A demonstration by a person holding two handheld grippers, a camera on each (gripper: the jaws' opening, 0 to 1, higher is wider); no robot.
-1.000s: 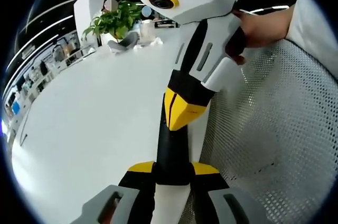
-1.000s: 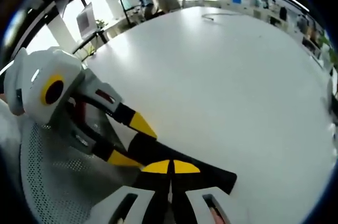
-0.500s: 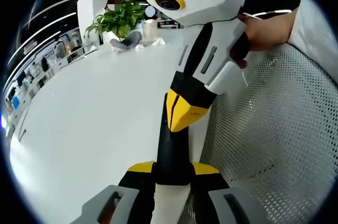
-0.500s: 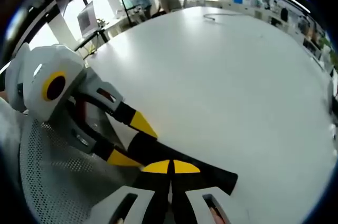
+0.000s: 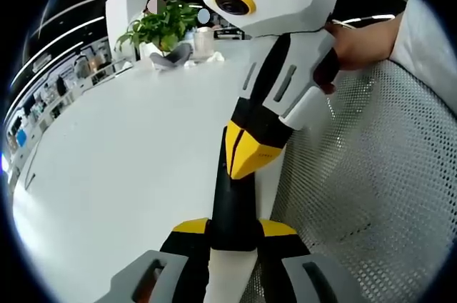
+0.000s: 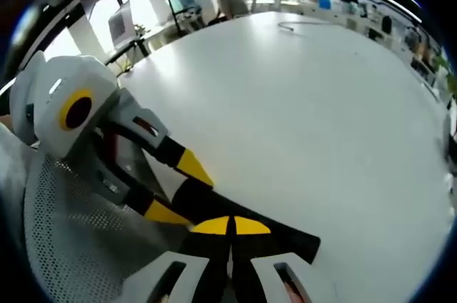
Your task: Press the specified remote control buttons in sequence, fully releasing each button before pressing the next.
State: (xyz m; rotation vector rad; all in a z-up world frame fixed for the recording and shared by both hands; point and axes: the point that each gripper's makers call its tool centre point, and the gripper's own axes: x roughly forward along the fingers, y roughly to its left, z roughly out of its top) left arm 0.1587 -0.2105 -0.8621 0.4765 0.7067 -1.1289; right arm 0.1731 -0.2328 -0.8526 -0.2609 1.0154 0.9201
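Nothing moved on white table (image 6: 307,96); plant (image 5: 158,26) beyond.

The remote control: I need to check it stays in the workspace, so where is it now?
In the left gripper view the black remote control lies at the white table's near edge, clamped between the left gripper and the right gripper.

Remote control (image 5: 232,210) lies at the near edge of the table (image 5: 128,167), held between the left gripper (image 5: 234,235) jaws in the left gripper view, with the right gripper (image 5: 246,156) tips closed on its far end. Mesh chair (image 5: 357,196) stands just right of it. Potted plant (image 5: 158,26) stands on the table's far side. In the right gripper view, the left gripper (image 6: 175,192) reaches in from the left, over the chair (image 6: 71,239), to the remote (image 6: 243,228); a cable (image 6: 300,26) lies on the table (image 6: 314,124) at its far end.
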